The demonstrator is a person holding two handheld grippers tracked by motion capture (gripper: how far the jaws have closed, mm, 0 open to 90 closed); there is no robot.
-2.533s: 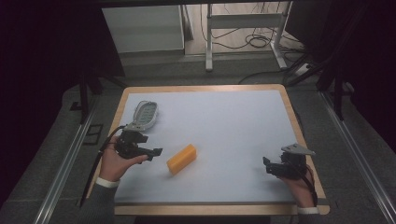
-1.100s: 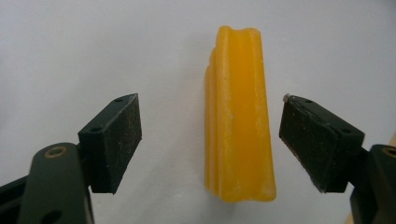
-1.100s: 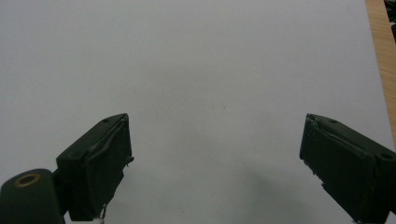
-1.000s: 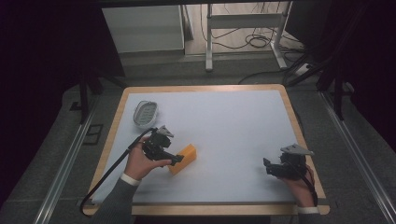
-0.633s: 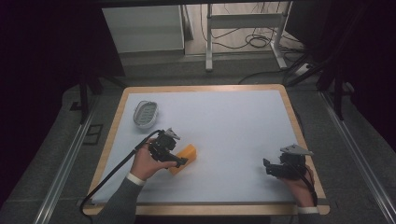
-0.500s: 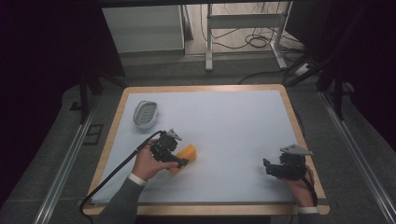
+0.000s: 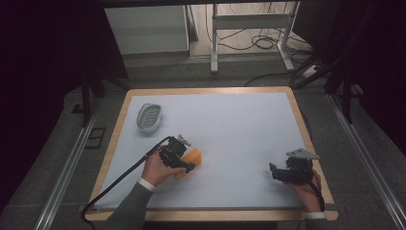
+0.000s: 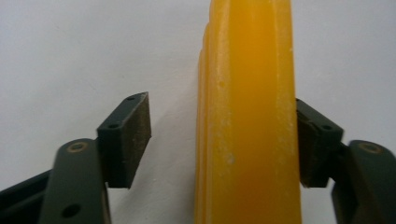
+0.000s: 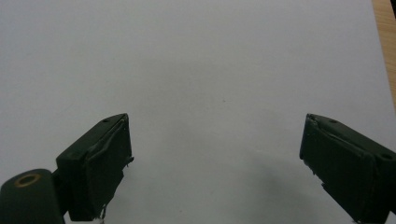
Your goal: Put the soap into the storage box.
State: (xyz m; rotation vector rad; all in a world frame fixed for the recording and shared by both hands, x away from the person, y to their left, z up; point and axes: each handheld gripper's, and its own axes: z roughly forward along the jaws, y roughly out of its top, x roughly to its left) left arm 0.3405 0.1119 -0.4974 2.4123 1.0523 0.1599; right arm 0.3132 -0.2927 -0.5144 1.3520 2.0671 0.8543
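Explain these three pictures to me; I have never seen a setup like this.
A person sits at a table holding a hand-operated gripper in each hand; there is no robot arm. The high view looks down from above: the left gripper is at a yellow block, the right gripper hovers over bare table, and a small grey dish sits at the far left. The other two pictures come from cameras riding on the grippers, looking along their black jaws. In the left gripper view the jaws straddle the block: one pad touches it and the other is apart, so it is not clamped yet. In the right gripper view the jaws are wide open.
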